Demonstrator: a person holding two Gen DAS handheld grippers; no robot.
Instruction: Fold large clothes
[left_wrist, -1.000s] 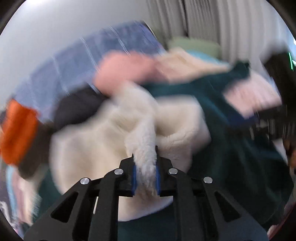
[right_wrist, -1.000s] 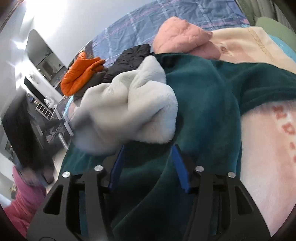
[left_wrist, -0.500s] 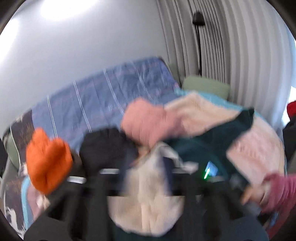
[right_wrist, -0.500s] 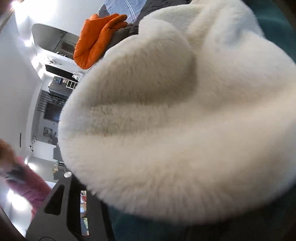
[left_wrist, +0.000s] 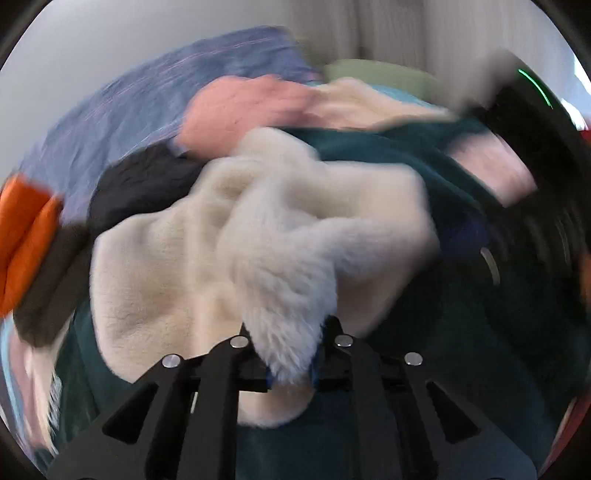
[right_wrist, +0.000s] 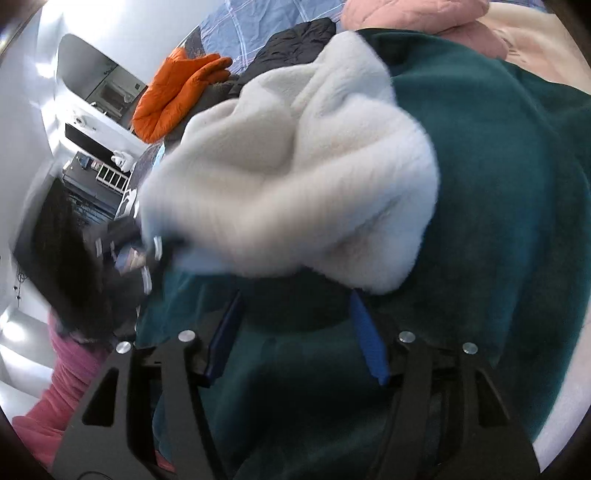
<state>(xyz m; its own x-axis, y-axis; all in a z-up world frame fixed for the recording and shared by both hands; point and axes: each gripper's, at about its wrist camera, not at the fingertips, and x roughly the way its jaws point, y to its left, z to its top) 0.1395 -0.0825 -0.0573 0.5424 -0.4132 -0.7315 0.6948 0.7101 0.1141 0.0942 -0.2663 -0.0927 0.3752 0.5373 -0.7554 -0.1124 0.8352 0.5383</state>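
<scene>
My left gripper (left_wrist: 290, 363) is clenched on a fold of the cream fleece garment (left_wrist: 258, 236); the fluffy cloth is bunched between the blue pads and hangs out in front of them. The rest of the fleece is heaped in a crumpled mound on the dark teal blanket (left_wrist: 424, 177), which covers the bed. Left view is motion-blurred, so edges are soft.

My right gripper (right_wrist: 295, 336) is released, jaws wide apart w/ only teal blanket (right_wrist: 498, 192) between them. The fleece garment (right_wrist: 295, 177) sits just above its fingertips; whether the right tip touches the fleece edge I can't tell.

Behind the fleece: a black quilted jacket (right_wrist: 291, 44), an orange puffer jacket (right_wrist: 177, 92) to its left, and a pink puffer jacket (right_wrist: 413, 14) at the top. These lie on a blue plaid bedsheet (left_wrist: 147, 96). A pale cream-pink blanket (right_wrist: 546, 48) shows at upper right, partly under the teal one. My pink sleeve (right_wrist: 70, 376) shows at the lower left of the right view.
</scene>
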